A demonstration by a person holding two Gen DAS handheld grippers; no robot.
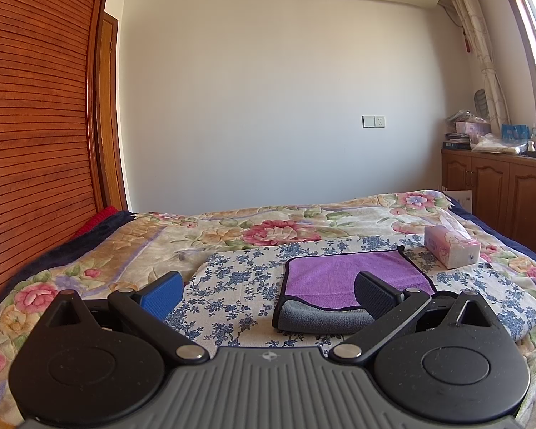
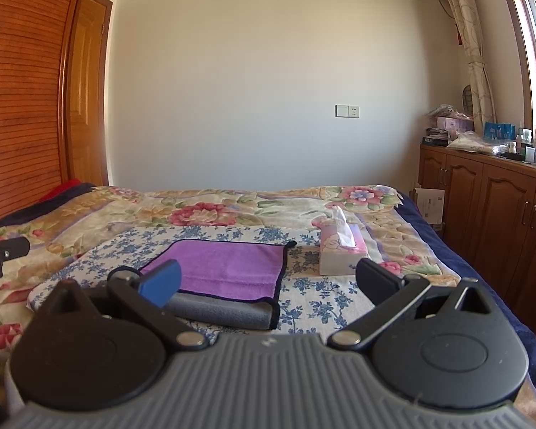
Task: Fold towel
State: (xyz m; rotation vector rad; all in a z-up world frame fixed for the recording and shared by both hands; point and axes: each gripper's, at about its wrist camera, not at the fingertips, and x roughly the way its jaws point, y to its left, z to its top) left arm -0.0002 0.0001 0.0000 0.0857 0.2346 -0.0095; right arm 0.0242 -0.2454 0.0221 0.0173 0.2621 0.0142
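Your purple microfibre towel with the grey underside and dark piped edge (image 1: 353, 279) lies on the blue-and-white floral cloth (image 1: 239, 279) spread over the flowered bedspread (image 1: 268, 221), and the pink-patterned tissue box (image 2: 341, 250) sits just beyond the towel's far right corner; take that box as your landmark. The towel looks already folded at least once: its near edge, the side away from the box, is a rounded grey roll, so the cloth is doubled there. Your left gripper (image 1: 268, 287) hangs with its jaws spread wide and nothing between them, its dark finger in front of the towel's near right part. Your right gripper (image 2: 269, 279) is likewise released and empty, its blue finger in front of the towel's near left part, well short of the box. Whether either finger touches the fabric cannot be told from these views. Judging by this, you are between folds, or close to finished. If another fold is wanted, bring each set of jaws down on one corner of the towel, pinch both layers together, and carry them across evenly so the dark edges line up, keeping the right gripper clear of the tissue box.
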